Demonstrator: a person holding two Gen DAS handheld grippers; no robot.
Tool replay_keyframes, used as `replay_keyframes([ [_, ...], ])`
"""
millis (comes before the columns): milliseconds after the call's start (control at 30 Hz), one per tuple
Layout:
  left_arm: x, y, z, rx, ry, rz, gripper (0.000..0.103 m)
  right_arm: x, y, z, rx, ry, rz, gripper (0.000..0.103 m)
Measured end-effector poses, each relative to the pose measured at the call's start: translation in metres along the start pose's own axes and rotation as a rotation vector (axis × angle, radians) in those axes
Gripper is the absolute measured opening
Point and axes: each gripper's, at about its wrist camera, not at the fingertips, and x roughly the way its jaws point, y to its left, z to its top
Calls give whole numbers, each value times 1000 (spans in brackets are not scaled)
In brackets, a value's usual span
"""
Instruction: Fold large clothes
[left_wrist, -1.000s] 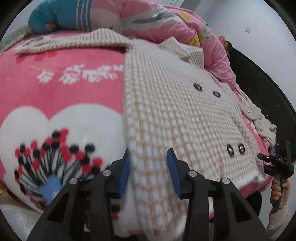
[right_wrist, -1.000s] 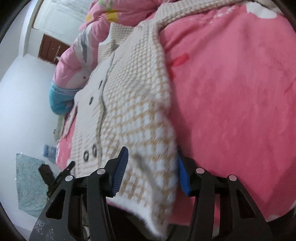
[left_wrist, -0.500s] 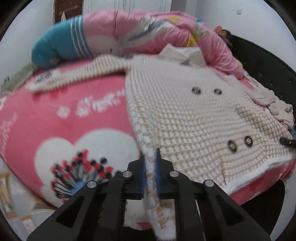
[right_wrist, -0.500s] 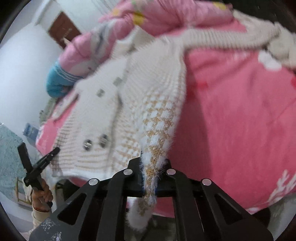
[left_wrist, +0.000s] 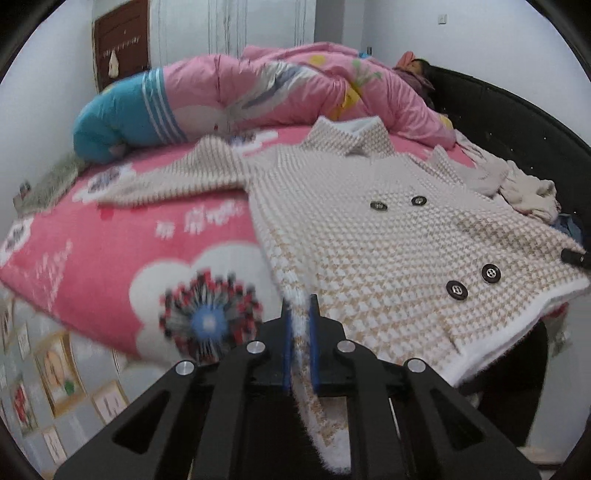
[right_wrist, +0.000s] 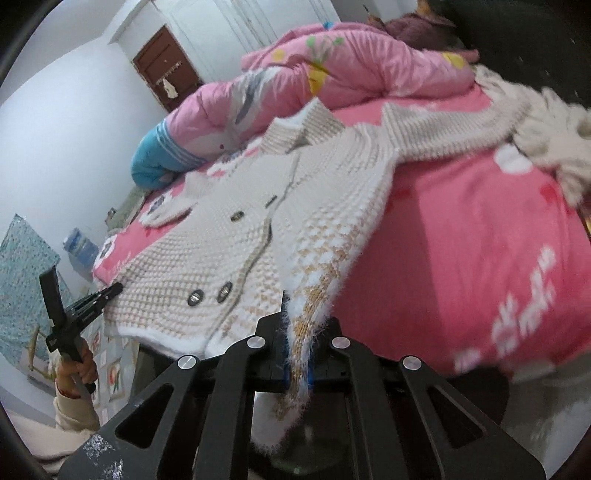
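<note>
A beige and white houndstooth knit coat (left_wrist: 369, 236) with dark buttons lies front up on a pink bed, sleeves spread to both sides. It also shows in the right wrist view (right_wrist: 229, 251). My left gripper (left_wrist: 298, 325) is shut on the coat's lower left hem corner, and the fuzzy white edge hangs down between its blue pads. My right gripper (right_wrist: 297, 332) is shut on the lower right hem corner, which also hangs through the pads. Both corners are lifted a little off the bed edge.
A pink blanket (left_wrist: 110, 243) with white and flower prints covers the bed. A rolled pink and blue quilt (left_wrist: 236, 99) lies at the head. Loose pale clothes (left_wrist: 524, 188) lie by the black bed frame (left_wrist: 524, 122). The left gripper also shows in the right wrist view (right_wrist: 74, 314).
Both grippers closed from open onto the coat's bottom hem corners, then pulled back and lifted, so the hem now hangs off the bed edge.
</note>
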Motion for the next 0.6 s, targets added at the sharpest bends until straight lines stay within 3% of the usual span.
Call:
replay_keyframes([
  [200, 49, -6, -43, -18, 166, 4, 13, 54, -28, -22, 66, 141, -85, 10],
  [233, 57, -8, -47, -15, 186, 5, 14, 64, -31, -24, 59, 165, -133, 15],
  [300, 69, -6, -53, -20, 226, 18, 29, 74, -32, -24, 30, 196, -209, 35],
  [333, 71, -3, -54, -25, 226, 15, 34, 73, -31, -23, 4, 191, -268, 48],
  [367, 69, -1, -53, -30, 216, 11, 43, 70, -28, -20, -31, 174, -325, 55],
  [467, 61, 3, -45, -39, 163, -9, 53, 63, -20, -8, -76, 135, -354, 58],
  [600, 66, -3, -26, -32, 116, -38, 55, 68, 3, 12, -131, 80, -286, 63],
])
